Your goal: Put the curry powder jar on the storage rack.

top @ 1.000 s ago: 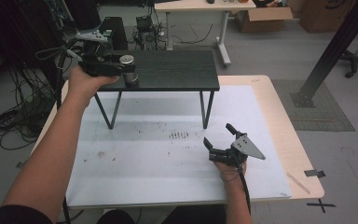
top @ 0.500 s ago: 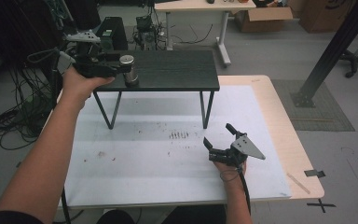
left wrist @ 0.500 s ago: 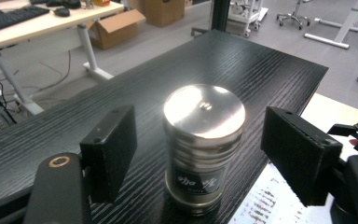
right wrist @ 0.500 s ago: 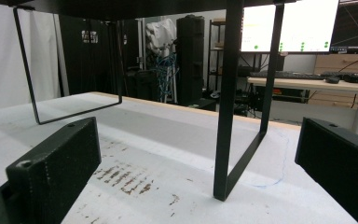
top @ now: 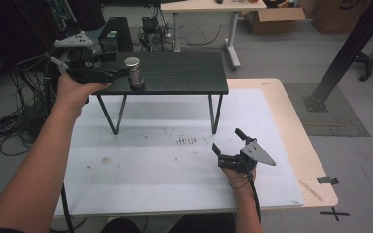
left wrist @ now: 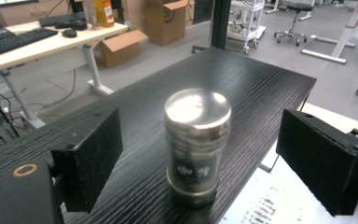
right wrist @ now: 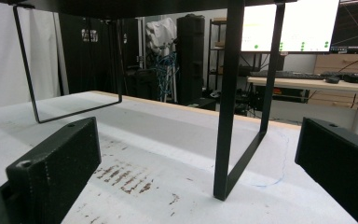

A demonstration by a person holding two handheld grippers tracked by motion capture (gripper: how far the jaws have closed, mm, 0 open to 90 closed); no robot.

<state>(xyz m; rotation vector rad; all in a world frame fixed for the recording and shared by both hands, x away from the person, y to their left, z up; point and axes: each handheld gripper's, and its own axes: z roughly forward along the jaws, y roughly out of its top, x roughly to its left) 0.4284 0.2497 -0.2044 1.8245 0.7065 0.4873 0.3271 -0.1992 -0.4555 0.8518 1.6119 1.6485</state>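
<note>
Shaker (top: 135, 73) first, from the high view: it stands upright near the front left edge of the black shelf (top: 184, 73), and your left gripper (top: 108, 75) sits at the shelf's left end with its jaws pointing toward 3 o'clock, straight at it. The tin is just off the jaw tips, so your left hand is by far the nearer one. Your right gripper (top: 227, 145) rests low on the white mat (top: 141, 170), well apart at about 5 o'clock from the tin, jaws spread and holding nothing.

Left gripper view: the shaker (left wrist: 196, 144) stands dead centre between your two jaws, its long axis vertical, its shiny lid facing up at 12 o'clock. The left gripper (left wrist: 214, 172) has just been opening; both pads stand clear of the tin, with dark shelf (left wrist: 261, 84) showing on either side, so nothing is gripped. The tin sits close to the shelf's near edge, with the mat visible below at 5 o'clock. I judge a straight pull back along the jaws' own line would leave it standing; any sideways drift would knock it toward that edge.

Right gripper view: your right gripper (right wrist: 196, 163) looks level across the mat (right wrist: 168, 154) at the shelf's leg (right wrist: 228, 107), which stands at 12 o'clock; its jaws are wide and empty.
</note>
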